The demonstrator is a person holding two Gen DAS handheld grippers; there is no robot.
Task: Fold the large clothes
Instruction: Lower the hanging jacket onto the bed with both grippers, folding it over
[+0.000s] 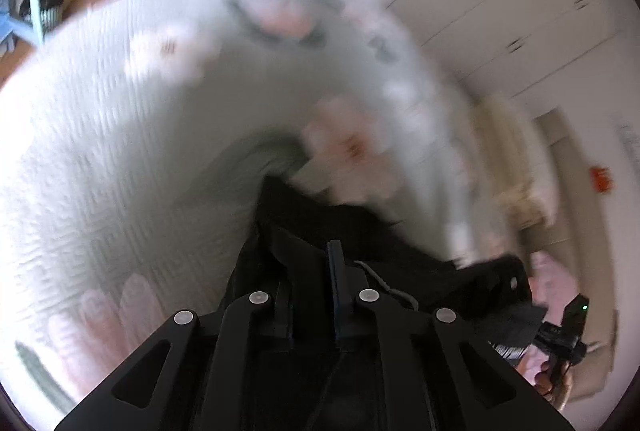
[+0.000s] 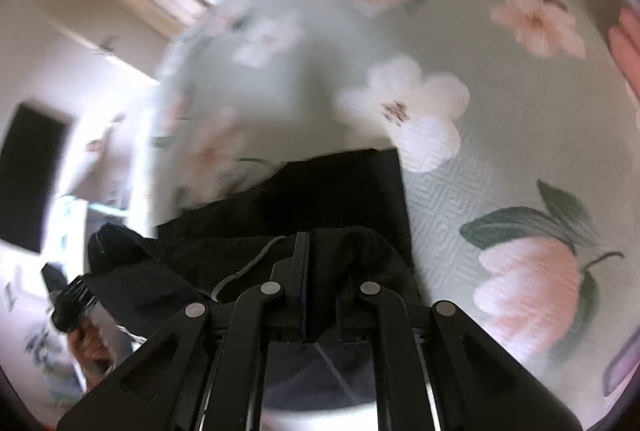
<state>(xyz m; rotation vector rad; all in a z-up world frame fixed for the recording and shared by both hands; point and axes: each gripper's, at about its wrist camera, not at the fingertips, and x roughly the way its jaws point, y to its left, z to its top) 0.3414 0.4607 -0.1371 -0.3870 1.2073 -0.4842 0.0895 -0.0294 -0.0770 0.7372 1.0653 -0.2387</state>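
Matte black tongs (image 1: 312, 295) with silver round rivets and triangular cut-outs.

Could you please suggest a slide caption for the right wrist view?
Right gripper shut on black garment, lifted over a floral bedspread.

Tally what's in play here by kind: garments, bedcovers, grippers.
Garments: 1, a black fabric garment held up off the bed.
Bedcovers: 1, a pale green textured floral bedspread.
Grippers: 2, left gripper and right gripper, both clamped on the garment.
Total: 4
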